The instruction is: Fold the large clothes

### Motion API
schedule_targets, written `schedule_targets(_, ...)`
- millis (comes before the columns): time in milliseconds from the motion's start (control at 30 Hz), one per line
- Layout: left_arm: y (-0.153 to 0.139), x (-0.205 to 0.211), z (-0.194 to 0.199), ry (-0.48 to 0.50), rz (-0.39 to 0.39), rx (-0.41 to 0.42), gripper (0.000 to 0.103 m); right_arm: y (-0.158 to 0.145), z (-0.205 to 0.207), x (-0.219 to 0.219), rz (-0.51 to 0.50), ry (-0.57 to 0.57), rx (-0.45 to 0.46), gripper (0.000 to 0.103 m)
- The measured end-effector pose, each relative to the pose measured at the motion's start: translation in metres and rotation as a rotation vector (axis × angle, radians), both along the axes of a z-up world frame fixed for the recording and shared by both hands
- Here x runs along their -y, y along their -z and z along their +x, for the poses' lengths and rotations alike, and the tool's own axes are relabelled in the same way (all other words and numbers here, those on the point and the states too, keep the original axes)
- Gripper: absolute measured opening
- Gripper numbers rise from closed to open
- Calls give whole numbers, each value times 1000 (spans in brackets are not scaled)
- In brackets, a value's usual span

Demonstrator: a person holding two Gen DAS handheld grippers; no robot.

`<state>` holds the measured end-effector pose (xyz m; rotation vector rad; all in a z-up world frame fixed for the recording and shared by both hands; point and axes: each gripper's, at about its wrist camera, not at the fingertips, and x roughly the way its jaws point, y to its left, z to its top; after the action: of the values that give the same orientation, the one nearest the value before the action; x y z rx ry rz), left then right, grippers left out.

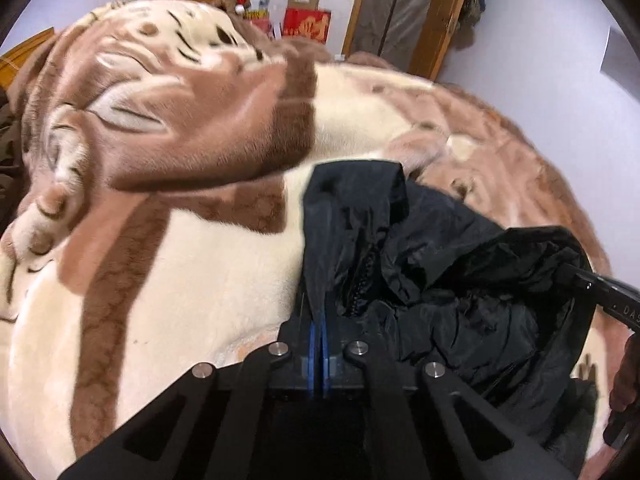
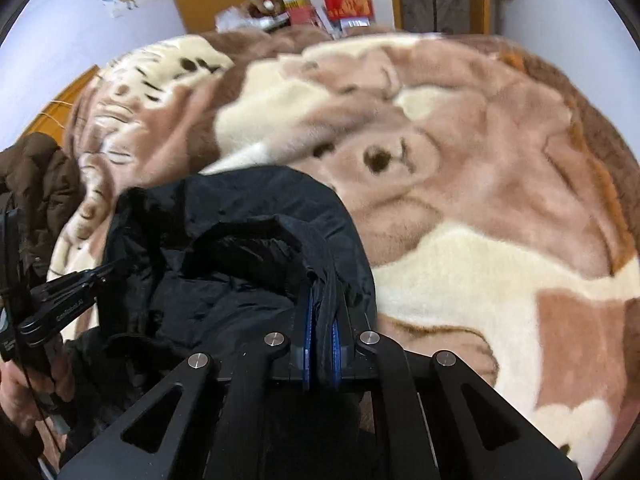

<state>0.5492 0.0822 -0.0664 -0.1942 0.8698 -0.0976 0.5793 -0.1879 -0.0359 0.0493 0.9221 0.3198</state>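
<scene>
A black jacket hangs bunched between my two grippers above a bed. My left gripper is shut on one edge of the jacket, the cloth draped over its blue-lined fingers. My right gripper is shut on another edge of the jacket, cloth pinched between its pads. The right gripper shows at the right edge of the left wrist view. The left gripper shows at the left of the right wrist view. The jacket's lower part is hidden behind the grippers.
A plush brown and cream blanket covers the bed. A dark brown coat lies at the bed's left. Red boxes and a Santa hat stand beyond the bed, by a wooden door.
</scene>
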Motion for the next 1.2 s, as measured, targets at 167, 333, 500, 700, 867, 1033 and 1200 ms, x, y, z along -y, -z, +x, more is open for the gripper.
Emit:
schedule_targets(167,-42,-19,-60,-13,-81,94,2,-43,-58,3,34,-24,104,7)
schedule_targets(333,-65,-34,-128,-24,-143,141,1,-65,-133,13,103,-32,140,7)
schedule_targets(500,-58,-39,-190,-39,-166,127,1,-48,-203,20,126,-14,103,7)
schedule_targets(700,-18,-43,-237,-89,-196,33,1,-1,-242,26,128,15,-11,7)
schedule_targets(867,8,-41,-256,-98,-144,-60,1,25,-254,31,112,18,-84,7)
schedule_targets(1033,12,-46,-283,-95,-111,-108,2,32,-267,43,118,39,-132,22)
schedule_targets(1200,3,-57,-311,-112,-101,-93,2,24,-284,57,158,73,-125,35)
